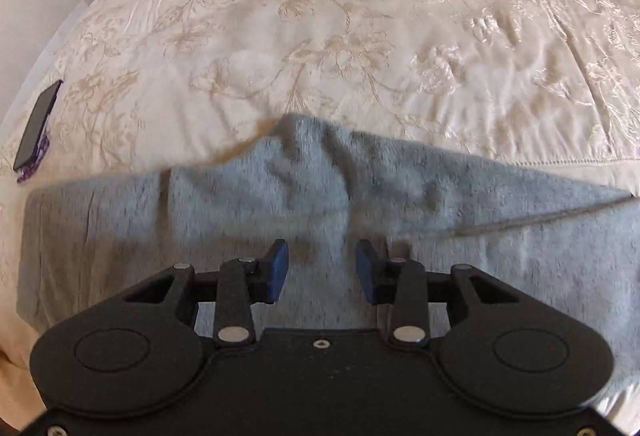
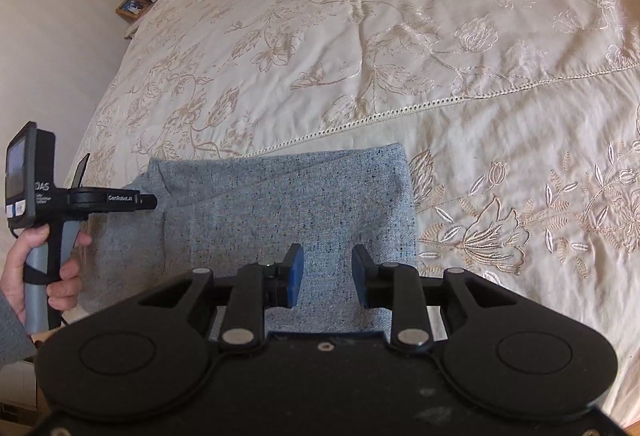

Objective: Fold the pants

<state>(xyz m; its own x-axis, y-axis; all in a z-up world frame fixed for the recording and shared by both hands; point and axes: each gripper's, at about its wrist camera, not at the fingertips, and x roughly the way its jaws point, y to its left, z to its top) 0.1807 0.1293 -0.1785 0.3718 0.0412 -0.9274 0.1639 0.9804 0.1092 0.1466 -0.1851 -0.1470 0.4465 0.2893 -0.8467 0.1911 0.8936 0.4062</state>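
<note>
Left wrist: left gripper [image 1: 322,270] jaws apart, nothing between them, above grey sweatpants [image 1: 280,203] lying across the near edge of the embroidered bedspread [image 1: 320,35]; phone [image 1: 36,127] left of the pants. Right wrist: right gripper [image 2: 327,276] jaws apart, empty, over the folded pants; hand [image 2: 44,268] holding the other gripper at their left.

We record the pants [image 1: 400,195] as grey-blue speckled knit fabric, lying on the bed [image 1: 320,15] across the lower half of the left wrist frame, blurred there. A bunched ridge rises at centre, and a seam runs toward the right edge. In the right wrist frame the pants [image 2: 300,203] lie flat at lower centre, folded, with a straight right edge.
</note>
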